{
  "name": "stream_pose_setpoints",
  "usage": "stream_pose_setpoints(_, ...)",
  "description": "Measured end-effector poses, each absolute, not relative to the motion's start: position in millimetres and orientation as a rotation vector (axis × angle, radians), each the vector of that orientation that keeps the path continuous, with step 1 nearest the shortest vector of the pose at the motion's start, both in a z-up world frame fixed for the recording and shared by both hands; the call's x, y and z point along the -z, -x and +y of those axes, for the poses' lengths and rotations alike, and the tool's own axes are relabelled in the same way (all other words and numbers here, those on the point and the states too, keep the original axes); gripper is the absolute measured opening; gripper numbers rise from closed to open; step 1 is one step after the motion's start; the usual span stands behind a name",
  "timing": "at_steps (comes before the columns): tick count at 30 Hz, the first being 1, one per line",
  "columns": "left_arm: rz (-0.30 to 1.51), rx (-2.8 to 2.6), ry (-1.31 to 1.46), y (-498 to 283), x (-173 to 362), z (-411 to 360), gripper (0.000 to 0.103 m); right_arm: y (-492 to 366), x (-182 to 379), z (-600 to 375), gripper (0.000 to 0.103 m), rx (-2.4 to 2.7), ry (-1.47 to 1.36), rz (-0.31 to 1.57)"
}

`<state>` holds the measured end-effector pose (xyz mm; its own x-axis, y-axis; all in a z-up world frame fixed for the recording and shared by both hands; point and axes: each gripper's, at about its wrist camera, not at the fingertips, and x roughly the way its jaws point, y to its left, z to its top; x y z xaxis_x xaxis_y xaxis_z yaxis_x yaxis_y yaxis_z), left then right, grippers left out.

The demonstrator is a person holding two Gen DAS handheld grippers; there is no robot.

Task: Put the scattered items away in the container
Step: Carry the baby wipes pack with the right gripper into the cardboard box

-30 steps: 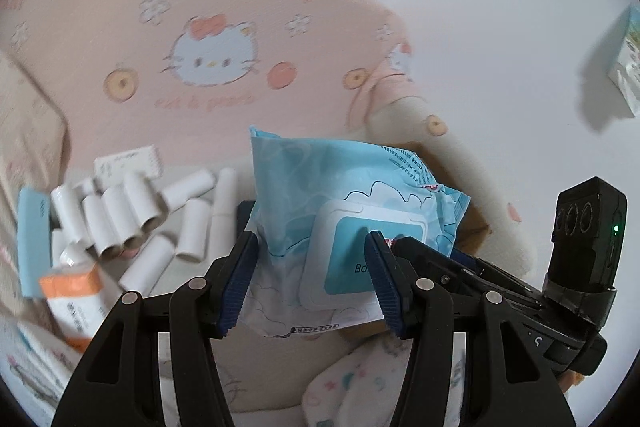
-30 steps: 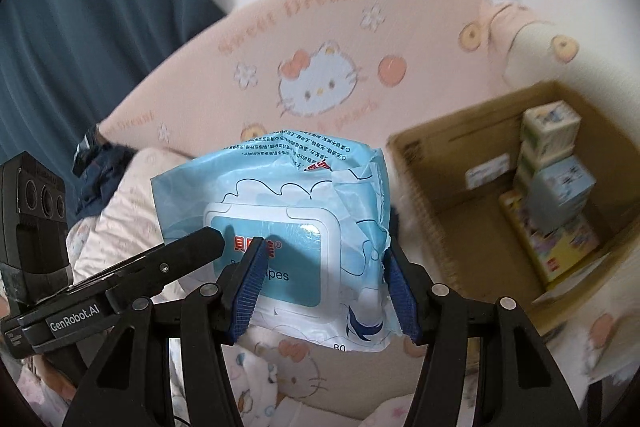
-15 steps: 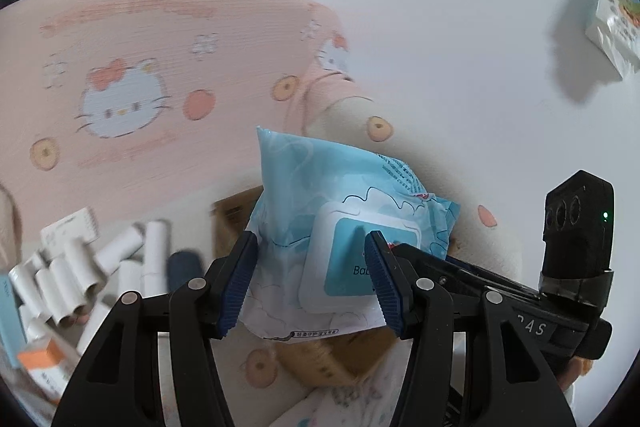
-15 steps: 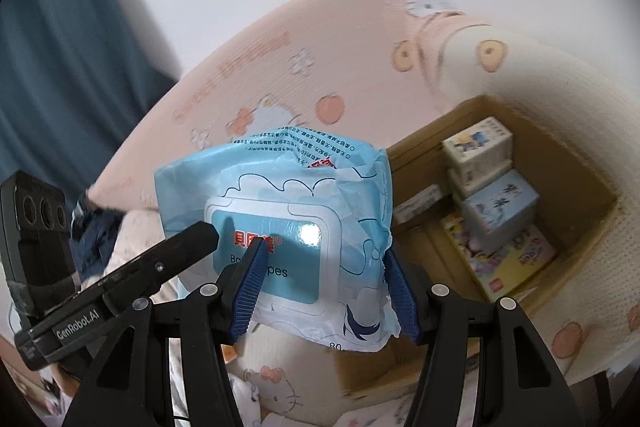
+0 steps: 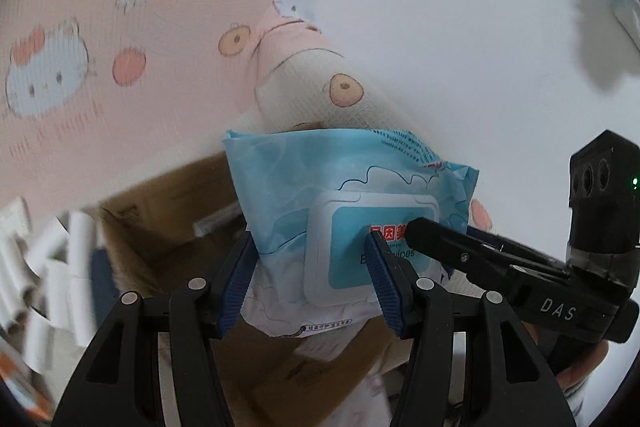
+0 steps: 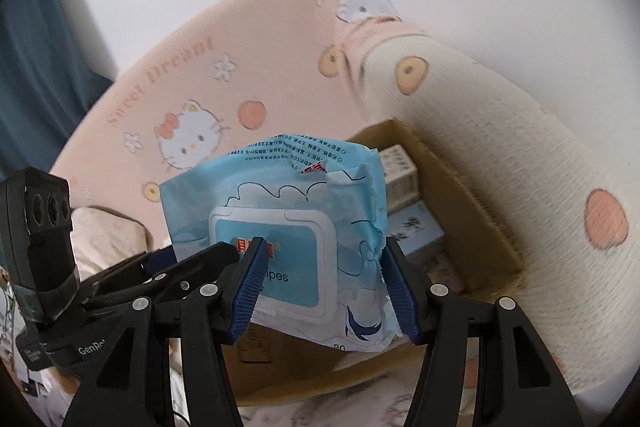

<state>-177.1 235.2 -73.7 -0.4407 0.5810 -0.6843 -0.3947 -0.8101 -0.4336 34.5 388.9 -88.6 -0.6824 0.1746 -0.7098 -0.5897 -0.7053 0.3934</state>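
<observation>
A light-blue wipes pack with a white-framed flip lid sits mid-frame, held up by both ends, lid facing the cameras, its top seam crumpled. Behind and below it, right of centre, the open cardboard box holds small printed cartons. White tubes lie scattered at lower left of the left view.

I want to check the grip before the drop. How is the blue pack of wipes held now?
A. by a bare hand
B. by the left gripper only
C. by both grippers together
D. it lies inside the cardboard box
C: the left gripper and the right gripper both clamp the pack of wipes above the cardboard box.
</observation>
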Motion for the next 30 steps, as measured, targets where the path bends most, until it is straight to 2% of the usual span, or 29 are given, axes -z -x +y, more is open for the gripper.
stream_pose_setpoints(8, -0.444, -2.183, 1.321, 206, 106, 247, 0.060, -22, 117, 421, 0.055, -2.260, 1.140, 0.939)
stream_pose_setpoints(13, -0.455, -2.163, 1.442, 215, 133, 257, 0.058, -7, 148, 439, 0.054, -2.118, 1.363, 1.091)
stream_pose_setpoints(18, -0.482, -2.121, 1.557, 224, 161, 259, 0.057, 5, 171, 442, 0.051, -2.067, 1.445, 1.095)
stream_pose_setpoints(20, -0.550, -2.047, 1.599, 227, 172, 259, 0.052, 10, 175, 443, 0.034, -2.096, 1.443, 1.177)
stream_pose_setpoints(23, -0.648, -1.951, 1.640, 225, 183, 257, 0.051, 16, 177, 445, 0.033, -2.094, 1.446, 1.314)
stream_pose_setpoints(27, -0.565, -1.918, 1.668, 223, 188, 267, 0.051, 17, 179, 450, 0.033, -1.972, 1.448, 1.101)
stream_pose_setpoints(30, -0.522, -1.875, 1.702, 218, 196, 273, 0.050, 19, 190, 451, 0.033, -1.935, 1.480, 1.099)
